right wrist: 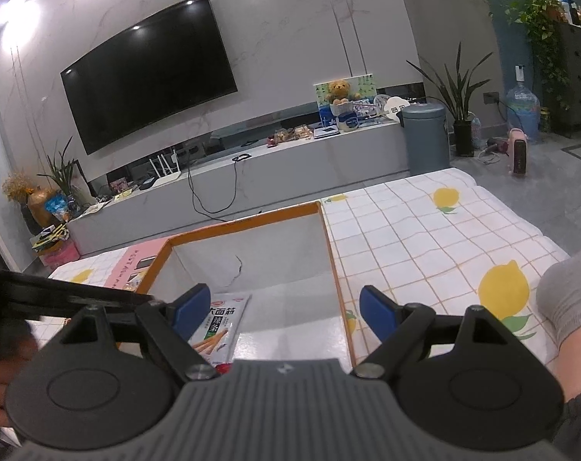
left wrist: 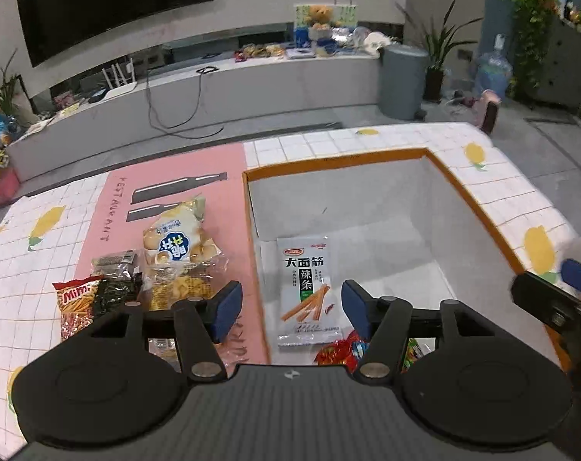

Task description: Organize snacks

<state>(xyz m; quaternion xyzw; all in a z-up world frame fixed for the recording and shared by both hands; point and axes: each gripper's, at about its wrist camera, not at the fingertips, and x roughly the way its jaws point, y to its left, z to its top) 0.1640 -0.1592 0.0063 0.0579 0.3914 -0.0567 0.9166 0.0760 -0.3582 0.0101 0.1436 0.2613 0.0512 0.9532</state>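
Observation:
An orange-rimmed white box (left wrist: 470, 199) stands on the table. A silver spicy-strip packet (left wrist: 307, 292) lies flat inside it, with red wrapped sweets (left wrist: 338, 351) at its near end. My left gripper (left wrist: 290, 309) is open and empty above the box's left wall. Left of the box lie a bun bag (left wrist: 181, 236), a clear crisps bag (left wrist: 182, 284), a dark seaweed packet (left wrist: 115, 294) and a red Mimi packet (left wrist: 77, 303). My right gripper (right wrist: 284, 311) is open and empty over the box (right wrist: 334, 253); the packet (right wrist: 221, 324) shows below it.
The table wears a white grid cloth with lemons (right wrist: 444, 238) and a pink placemat (left wrist: 213, 169). The right gripper's arm (left wrist: 551, 299) shows at the right edge of the left wrist view. A TV bench, a grey bin (right wrist: 424, 138) and plants stand beyond.

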